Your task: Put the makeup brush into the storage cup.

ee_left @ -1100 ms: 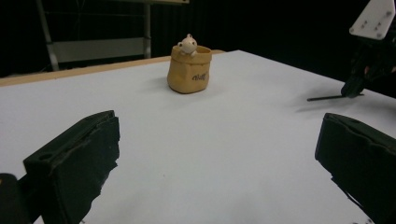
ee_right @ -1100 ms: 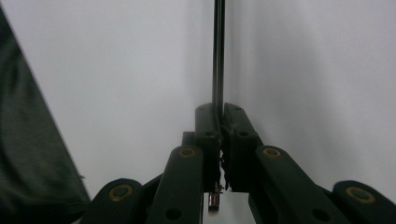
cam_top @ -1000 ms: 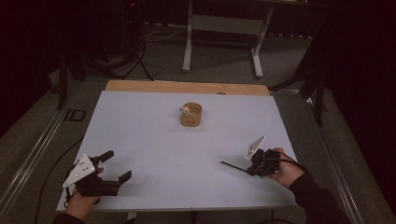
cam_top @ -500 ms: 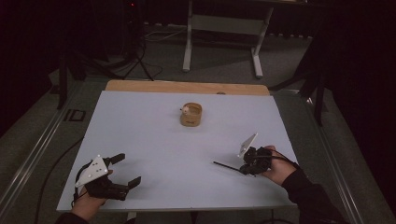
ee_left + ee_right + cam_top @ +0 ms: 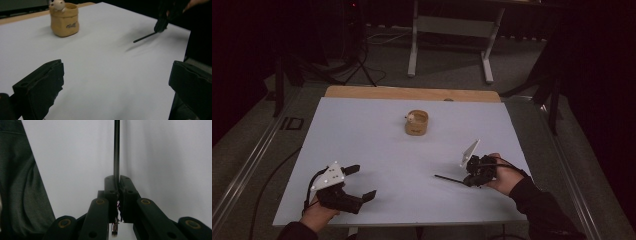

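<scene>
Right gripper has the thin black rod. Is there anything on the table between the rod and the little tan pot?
Nothing visible. The right gripper is shut on the thin black rod, whose tip points left over the table. The stretch of white surface up to the tan pot is bare. The left gripper, open, sits off at the near left edge.

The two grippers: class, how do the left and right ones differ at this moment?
The left gripper has its fingers spread wide with nothing between them; the right gripper has its fingers pressed shut on a thin black stick. The left one sits near the front left corner of the white table, the right one near the right edge. Both are black and hand-held.
</scene>
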